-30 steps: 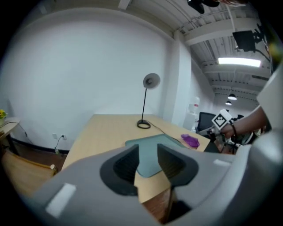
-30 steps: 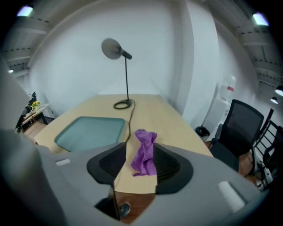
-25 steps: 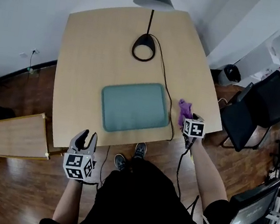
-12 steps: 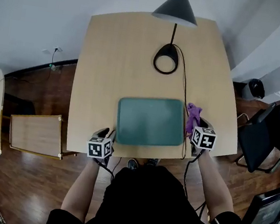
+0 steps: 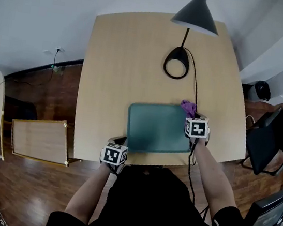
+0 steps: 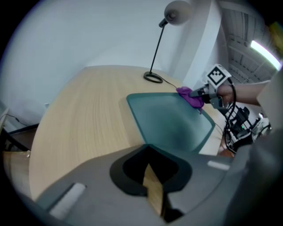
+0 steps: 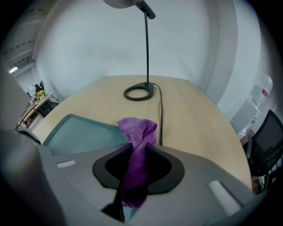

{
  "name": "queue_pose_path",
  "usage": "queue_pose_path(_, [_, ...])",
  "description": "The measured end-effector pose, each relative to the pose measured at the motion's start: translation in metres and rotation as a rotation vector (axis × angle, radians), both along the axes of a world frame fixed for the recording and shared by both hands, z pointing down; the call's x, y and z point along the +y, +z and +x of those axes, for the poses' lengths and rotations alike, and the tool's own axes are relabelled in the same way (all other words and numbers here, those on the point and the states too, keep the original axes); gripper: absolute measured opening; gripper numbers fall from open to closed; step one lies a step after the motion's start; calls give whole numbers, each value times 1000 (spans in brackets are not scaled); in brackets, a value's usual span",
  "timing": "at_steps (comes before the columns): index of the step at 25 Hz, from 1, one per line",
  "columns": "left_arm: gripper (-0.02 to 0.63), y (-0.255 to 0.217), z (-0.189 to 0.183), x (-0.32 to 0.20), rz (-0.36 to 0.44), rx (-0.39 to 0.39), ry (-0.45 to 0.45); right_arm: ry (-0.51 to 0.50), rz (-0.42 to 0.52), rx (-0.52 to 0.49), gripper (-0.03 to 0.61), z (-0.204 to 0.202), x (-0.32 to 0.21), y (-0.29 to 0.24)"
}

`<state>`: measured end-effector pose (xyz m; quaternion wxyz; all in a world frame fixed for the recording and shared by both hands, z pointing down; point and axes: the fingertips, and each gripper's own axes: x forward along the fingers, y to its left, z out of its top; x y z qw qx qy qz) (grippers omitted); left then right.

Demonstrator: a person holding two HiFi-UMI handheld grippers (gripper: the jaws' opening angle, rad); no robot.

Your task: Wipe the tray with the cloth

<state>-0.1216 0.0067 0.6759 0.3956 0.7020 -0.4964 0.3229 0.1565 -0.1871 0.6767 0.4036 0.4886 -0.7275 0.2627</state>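
Low in the head view, the left gripper [image 6: 152, 176] sits at the table's [image 5: 111, 69] near edge, jaws pressed together on nothing, just beside the teal tray's [image 5: 157, 130] near-left corner. With the tray unpinned, a stroke may slide it. At the tray's right rim the right gripper [image 7: 135, 163] pinches the purple cloth [image 7: 137, 132]. The lamp cable [image 5: 196, 99] alongside could snag. Bare tabletop lies left; the lamp base [image 5: 176, 68] stands beyond.

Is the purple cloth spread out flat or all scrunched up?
Scrunched up. The purple cloth is pinched into a twisted bunch between the right tongs, not laid flat.
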Motion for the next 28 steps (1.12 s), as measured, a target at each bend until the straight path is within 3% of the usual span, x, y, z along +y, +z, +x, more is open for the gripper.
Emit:
queue_pose_path(4, [59, -2, 2, 4, -13, 46, 17, -16, -26, 12, 83, -40, 5, 11])
queue_pose_path(6, [126, 1, 5, 9, -40, 73, 44, -54, -17, 5, 83, -69, 5, 8])
queue_pose_path(14, [89, 8, 18, 21, -105, 137, 125, -249, -71, -88, 83, -201, 36, 6])
queue_pose_path(19, [87, 10, 22, 22, -129, 151, 128, -287, -174, -250, 83, -270, 66, 4])
queue_pose_path(24, [87, 10, 18, 21, -156, 143, 136, -304, -199, -254, 83, -284, 74, 9])
queue_pose_path(28, [87, 14, 17, 22, -163, 146, 121, -275, -169, -217, 83, -253, 62, 8])
